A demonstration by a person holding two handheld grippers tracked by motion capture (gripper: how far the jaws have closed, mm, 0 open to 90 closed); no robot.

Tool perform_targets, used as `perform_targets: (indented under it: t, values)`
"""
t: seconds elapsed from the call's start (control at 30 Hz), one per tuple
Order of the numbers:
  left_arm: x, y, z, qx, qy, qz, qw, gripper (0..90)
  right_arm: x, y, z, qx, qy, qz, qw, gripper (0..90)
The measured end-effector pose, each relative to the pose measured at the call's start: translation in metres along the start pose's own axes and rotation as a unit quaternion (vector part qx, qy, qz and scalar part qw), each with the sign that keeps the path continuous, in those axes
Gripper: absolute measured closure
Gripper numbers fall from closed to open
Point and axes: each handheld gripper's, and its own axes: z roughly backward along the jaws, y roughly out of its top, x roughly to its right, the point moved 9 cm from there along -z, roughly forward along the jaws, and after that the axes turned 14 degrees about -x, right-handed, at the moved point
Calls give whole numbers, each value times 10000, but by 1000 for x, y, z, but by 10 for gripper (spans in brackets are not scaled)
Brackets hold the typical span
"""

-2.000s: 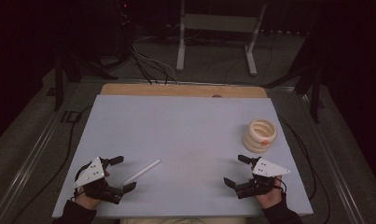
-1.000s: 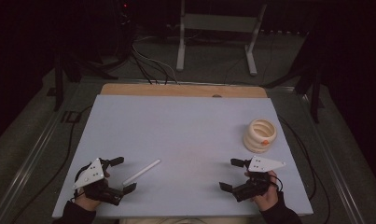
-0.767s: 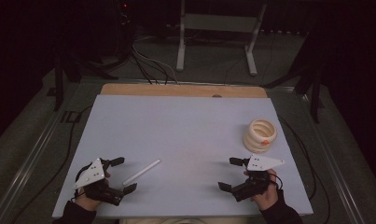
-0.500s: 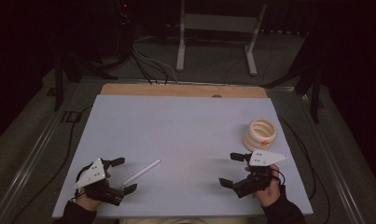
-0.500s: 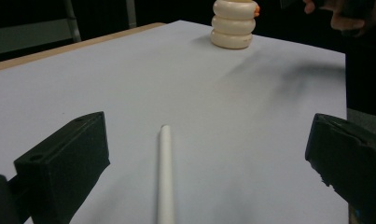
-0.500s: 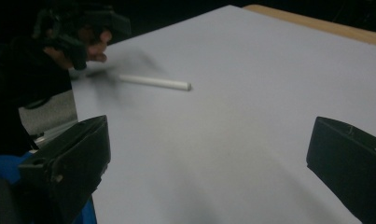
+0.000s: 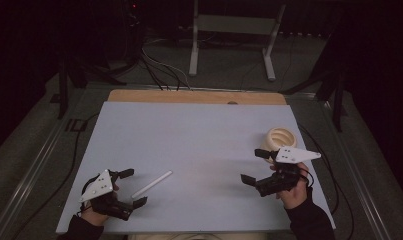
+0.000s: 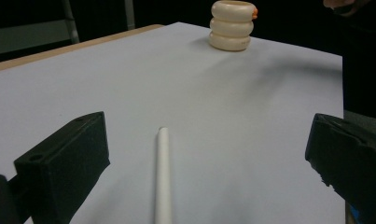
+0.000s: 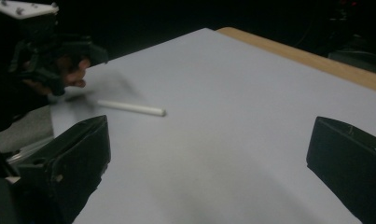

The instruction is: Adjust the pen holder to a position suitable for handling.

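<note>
standing by the table, one sees the left gripper (image 7: 130, 187) resting low near the close edge of the pale sheet (image 7: 199, 135), its two black jaws spread wide apart with nothing between them. the white rod (image 7: 152, 184) lies flat on the sheet just ahead of those jaws, its near end roughly in line with the gap between the fingertips and its far end pointing away toward the middle of the sheet. in the left gripper view the rod (image 8: 162, 172) runs straight up the centre between the two fingers (image 8: 64, 163), touching neither.

the right gripper (image 7: 255, 166) is held a little above the sheet by the person's right hand (image 7: 294, 190), jaws likewise wide open and empty, aimed across the sheet toward the other hand. the cream stack of rings (image 7: 279, 140) stands upright just behind its upper finger, close by but apart from it. in the right gripper view the rod (image 9: 132, 108) lies well beyond the fingertips, beside the left gripper (image 9: 59, 51) at the far side.
</note>
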Motion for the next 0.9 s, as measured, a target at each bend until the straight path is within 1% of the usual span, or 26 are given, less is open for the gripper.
perform_targets:
  t: [0.07,0.1,0.4,0.43,0.47,0.5,0.57,0.67,0.7,0.73,0.8,0.83,0.87,0.9]
  values:
    - [0,0,0,-6,-7,-2,10000,1,4,4,3,20,-23,-30,10000,0]
    - [0,0,-1,-10,-10,-1,10000,1,7,6,5,37,-87,-44,9999,0]
    - [1,0,-1,-7,-25,-3,10000,1,34,15,16,57,-369,-227,9990,0]
    - [1,0,-1,-7,-25,-3,10000,1,34,15,16,57,-369,-227,9990,0]
    - [1,0,-1,-17,-20,-6,10000,1,37,16,18,55,-388,-256,9989,0]
    - [1,0,-1,-12,-27,-1,10000,1,43,18,22,105,-452,-300,9985,0]
    - [0,0,-1,-18,-24,-7,10000,1,49,20,26,110,-549,-332,9979,0]
    - [0,0,-1,-17,-23,-2,10000,1,55,22,31,145,-589,-406,9973,0]
    - [0,0,-1,-14,-21,-4,10000,1,62,22,35,175,-678,-480,9964,0]
    - [0,0,-1,-17,-21,-4,10000,1,65,22,37,168,-701,-517,9961,0]
    - [0,0,-1,-10,-19,0,10000,1,72,22,40,175,-819,-596,9947,0]
    - [0,0,-1,-10,-19,0,10000,1,72,22,40,175,-819,-596,9947,0]
    - [0,0,-1,-7,-21,13,10000,1,75,22,42,177,-851,-630,9942,0]
    - [0,0,-1,-12,-22,9,10000,1,82,21,45,185,-967,-702,9927,0]
